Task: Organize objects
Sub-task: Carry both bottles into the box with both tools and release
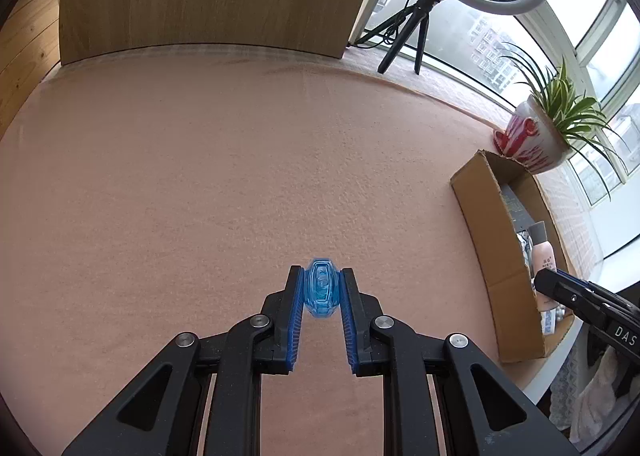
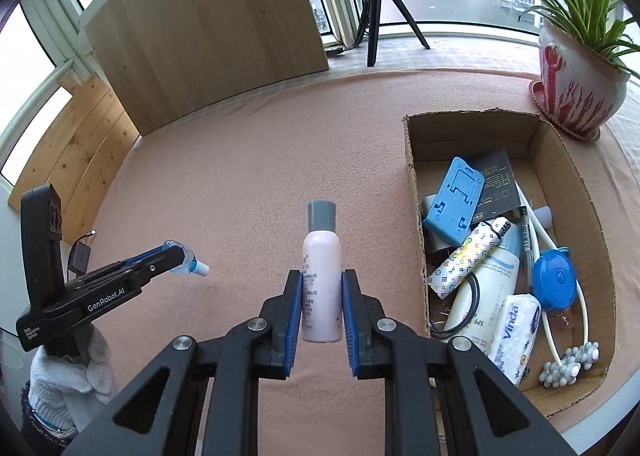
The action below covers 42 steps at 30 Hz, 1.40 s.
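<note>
Slippage risk: right gripper [image 2: 321,298] jaws clamp pink bottle [image 2: 321,288] low; left gripper [image 1: 321,292] jaws pinch small blue bottle [image 1: 321,290] endwise, both right of cardboard box [image 2: 560,144].

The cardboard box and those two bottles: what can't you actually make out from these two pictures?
- Cardboard box contents: the left wrist view shows only its outer wall; in the right wrist view the items overlap, hiding the bottom ones.
- Pink bottle label: print too small, partly covered by the right gripper pads.
- Small blue bottle: seen end-on in the left gripper; its label is unreadable.
- Black box under the blue stand: text too small.
</note>
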Motion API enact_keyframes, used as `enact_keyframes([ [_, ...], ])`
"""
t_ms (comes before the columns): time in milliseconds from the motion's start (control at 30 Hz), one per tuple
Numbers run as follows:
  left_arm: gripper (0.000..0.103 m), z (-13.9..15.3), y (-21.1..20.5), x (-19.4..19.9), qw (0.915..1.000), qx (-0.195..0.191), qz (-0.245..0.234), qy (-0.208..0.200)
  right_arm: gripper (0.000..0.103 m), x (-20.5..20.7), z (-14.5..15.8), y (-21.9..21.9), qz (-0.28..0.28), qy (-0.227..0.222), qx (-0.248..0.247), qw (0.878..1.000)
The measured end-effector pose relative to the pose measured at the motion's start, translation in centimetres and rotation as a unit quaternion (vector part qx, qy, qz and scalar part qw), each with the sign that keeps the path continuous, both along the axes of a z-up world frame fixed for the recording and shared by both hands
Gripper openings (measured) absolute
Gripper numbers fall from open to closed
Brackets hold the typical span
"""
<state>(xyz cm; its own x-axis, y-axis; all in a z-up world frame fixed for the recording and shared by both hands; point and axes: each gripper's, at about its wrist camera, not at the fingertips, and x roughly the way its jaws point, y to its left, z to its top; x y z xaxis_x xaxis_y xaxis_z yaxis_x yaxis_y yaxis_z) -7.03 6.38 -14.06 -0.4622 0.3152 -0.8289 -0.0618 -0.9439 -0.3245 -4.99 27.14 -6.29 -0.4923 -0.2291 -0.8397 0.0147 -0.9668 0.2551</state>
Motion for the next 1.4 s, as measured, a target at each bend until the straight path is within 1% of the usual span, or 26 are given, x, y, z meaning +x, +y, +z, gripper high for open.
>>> enact_keyframes([
  [33,0.019,-0.1,0.2,-0.1,1.0,0.007,0.0,-0.003,0.018,0.1,0.0,0.4,-0.004,0.0,0.0,1.0],
  [133,0.019,0.4,1.3,-0.2,0.9999,0.01,-0.009,0.001,0.017,0.7,0.1,1.6,-0.018,0.001,-0.001,1.0],
  [300,0.019,2.5,4.1,-0.6,0.999,0.023,-0.032,0.021,0.018,1.6,0.9,4.1,-0.048,0.012,-0.005,0.999],
  [533,0.019,5.9,9.5,-1.8,0.9946,0.037,-0.079,0.057,0.018,3.3,2.3,7.8,-0.089,0.03,0.006,0.996],
  [700,0.019,7.3,14.0,-3.1,0.9905,0.042,-0.109,0.072,0.018,4.2,2.5,10.4,-0.112,0.032,0.015,0.993],
  [867,0.019,7.4,18.0,-4.5,0.9874,0.044,-0.131,0.076,0.018,5.0,2.3,12.7,-0.128,0.029,0.018,0.991],
  [1033,0.019,7.2,21.4,-6.0,0.9859,0.039,-0.142,0.08,0.018,5.0,1.8,14.4,-0.13,0.024,0.023,0.991],
  [1233,0.019,6.8,24.0,-7.9,0.986,0.031,-0.141,0.082,0.018,4.0,1.7,15.7,-0.126,0.025,0.027,0.991],
  [1400,0.019,6.2,25.1,-9.3,0.9869,0.024,-0.137,0.082,0.018,2.3,1.6,16.6,-0.116,0.026,0.025,0.993],
])
